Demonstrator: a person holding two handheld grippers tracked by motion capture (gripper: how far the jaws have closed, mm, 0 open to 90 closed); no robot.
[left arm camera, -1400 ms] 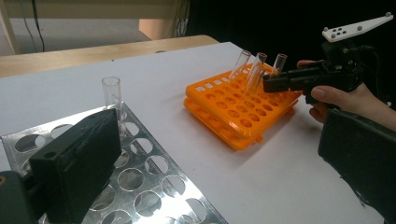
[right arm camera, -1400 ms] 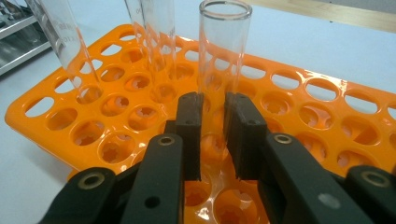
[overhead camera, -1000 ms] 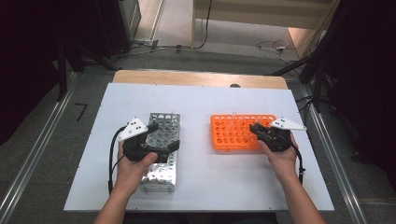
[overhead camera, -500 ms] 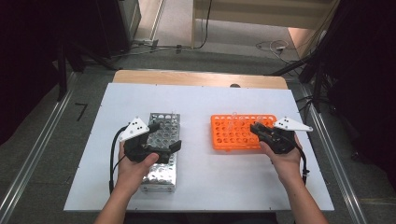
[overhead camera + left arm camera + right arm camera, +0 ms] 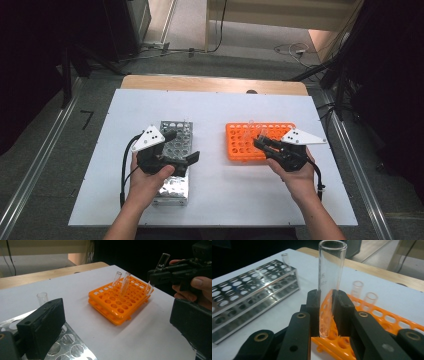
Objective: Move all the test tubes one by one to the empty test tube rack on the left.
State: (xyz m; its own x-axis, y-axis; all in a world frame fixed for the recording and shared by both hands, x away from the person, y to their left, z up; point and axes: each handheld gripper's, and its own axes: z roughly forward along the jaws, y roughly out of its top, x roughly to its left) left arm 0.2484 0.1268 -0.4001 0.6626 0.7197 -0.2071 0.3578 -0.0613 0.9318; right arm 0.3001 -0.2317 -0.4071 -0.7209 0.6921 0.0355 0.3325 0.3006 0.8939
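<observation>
My right gripper (image 5: pixel 260 143) is shut on a clear glass test tube (image 5: pixel 329 277), held upright between its jaws. The tube's lower end is at the near edge of the orange rack (image 5: pixel 245 135); I cannot tell whether it is in a hole. The left gripper view shows this tube (image 5: pixel 161 262) tilted in the right gripper (image 5: pixel 160 275). Two more tubes (image 5: pixel 116 281) (image 5: pixel 125 283) lean in the orange rack (image 5: pixel 120 305). My left gripper (image 5: pixel 182 146) stands open over the metal rack (image 5: pixel 172 175), with nothing between its jaws. One tube (image 5: pixel 42 298) stands in the metal rack.
Both racks lie on a white board (image 5: pixel 215 107) on the table. A wooden strip (image 5: pixel 210 84) runs along the board's far edge. Cables (image 5: pixel 290 49) lie on the floor beyond it. Bare board separates the racks.
My right gripper has shifted slightly left and nearer with the tube, towards the orange rack's near edge. The left gripper has hardly moved.
</observation>
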